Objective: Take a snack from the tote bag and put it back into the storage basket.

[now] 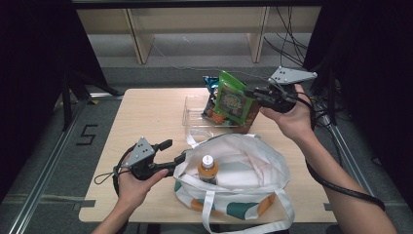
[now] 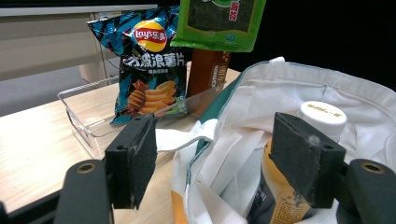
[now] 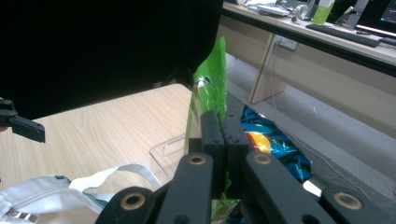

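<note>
My right gripper (image 1: pixel 251 91) (image 3: pixel 224 135) is shut on the top edge of a green snack bag (image 1: pixel 233 100) (image 3: pixel 210 93), which hangs upright above the clear plastic tray (image 1: pixel 192 114). The same green bag (image 2: pixel 217 21) shows at the top of the left gripper view. A white tote bag (image 1: pixel 253 161) (image 2: pixel 327 93) lies open near the front of the table. Inside it stands a bottle (image 1: pixel 208 168) (image 2: pixel 322 116) with a white cap. My left gripper (image 1: pixel 173 151) (image 2: pixel 215 140) is open at the tote's left rim, which lies between its pads.
A blue chips bag (image 2: pixel 149 65) (image 1: pixel 212 83) and a brown packet (image 2: pixel 205 70) stand in the tray. The wooden table (image 1: pixel 146 112) has bare room at its left and back left. Cables trail off the right side, and shelf legs stand on the floor behind.
</note>
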The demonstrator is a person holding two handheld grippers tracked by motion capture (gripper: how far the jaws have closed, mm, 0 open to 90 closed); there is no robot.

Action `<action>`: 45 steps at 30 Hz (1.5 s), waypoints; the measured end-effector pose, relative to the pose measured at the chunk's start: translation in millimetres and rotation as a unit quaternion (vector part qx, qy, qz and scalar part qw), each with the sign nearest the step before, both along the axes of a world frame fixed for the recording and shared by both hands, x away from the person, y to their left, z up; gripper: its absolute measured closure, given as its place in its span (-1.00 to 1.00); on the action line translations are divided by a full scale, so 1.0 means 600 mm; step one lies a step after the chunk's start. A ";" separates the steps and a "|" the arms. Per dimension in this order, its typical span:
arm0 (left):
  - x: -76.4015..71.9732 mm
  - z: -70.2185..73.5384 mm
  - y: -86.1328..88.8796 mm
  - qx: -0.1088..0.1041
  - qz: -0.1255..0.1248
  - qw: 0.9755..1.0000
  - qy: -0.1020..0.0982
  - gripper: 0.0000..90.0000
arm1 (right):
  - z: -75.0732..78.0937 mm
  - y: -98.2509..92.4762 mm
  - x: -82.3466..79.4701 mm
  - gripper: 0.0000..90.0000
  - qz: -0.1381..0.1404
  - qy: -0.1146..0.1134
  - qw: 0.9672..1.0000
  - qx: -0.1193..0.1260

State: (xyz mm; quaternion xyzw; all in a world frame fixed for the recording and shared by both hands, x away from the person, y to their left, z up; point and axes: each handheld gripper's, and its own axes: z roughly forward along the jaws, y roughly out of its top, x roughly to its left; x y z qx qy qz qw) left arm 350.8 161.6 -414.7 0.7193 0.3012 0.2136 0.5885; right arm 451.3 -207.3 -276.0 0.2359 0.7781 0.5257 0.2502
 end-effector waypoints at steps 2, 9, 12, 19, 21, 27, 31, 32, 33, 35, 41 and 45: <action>0.000 0.000 0.000 0.000 0.000 1.000 0.000 -0.31 | 0.000 0.001 0.002 1.00 -0.007 -0.005 1.000 -0.001; 0.000 0.000 0.001 0.000 0.000 1.000 0.000 -0.31 | -0.002 0.003 0.007 1.00 -0.005 -0.002 1.000 -0.001; 0.000 0.000 0.001 -0.001 0.001 1.000 0.001 -0.31 | -0.002 0.003 0.009 1.00 -0.012 -0.007 1.000 -0.003; 0.000 0.000 0.001 0.000 0.000 1.000 0.000 -0.31 | -0.008 0.007 0.014 1.00 -0.015 0.005 1.000 0.001; 0.000 0.000 0.001 0.000 0.000 1.000 0.000 -0.31 | -0.009 0.008 0.016 1.00 -0.012 0.008 1.000 0.000; 0.000 0.000 0.002 0.000 0.000 1.000 0.000 -0.31 | -0.010 0.012 0.019 1.00 -0.017 0.005 1.000 0.003; 0.001 -0.001 0.002 0.001 0.000 1.000 -0.001 -0.31 | -0.011 0.013 0.021 1.00 -0.017 0.001 1.000 0.000; 0.000 -0.001 0.002 -0.001 0.000 1.000 0.000 -0.31 | -0.011 0.013 0.023 1.00 -0.018 -0.006 1.000 -0.002; 0.000 0.000 0.002 0.000 0.000 1.000 0.000 -0.31 | -0.012 0.014 0.023 1.00 -0.019 -0.006 1.000 -0.003; 0.001 0.000 0.001 -0.001 0.000 1.000 -0.001 -0.31 | -0.012 0.014 0.024 1.00 -0.018 -0.004 1.000 -0.002; 0.000 -0.001 0.001 -0.001 0.000 1.000 0.001 -0.31 | -0.016 0.018 0.025 1.00 -0.023 0.002 1.000 0.002; 0.001 -0.001 0.002 0.001 -0.001 1.000 -0.001 -0.31 | -0.018 0.020 0.028 1.00 -0.023 0.006 1.000 0.006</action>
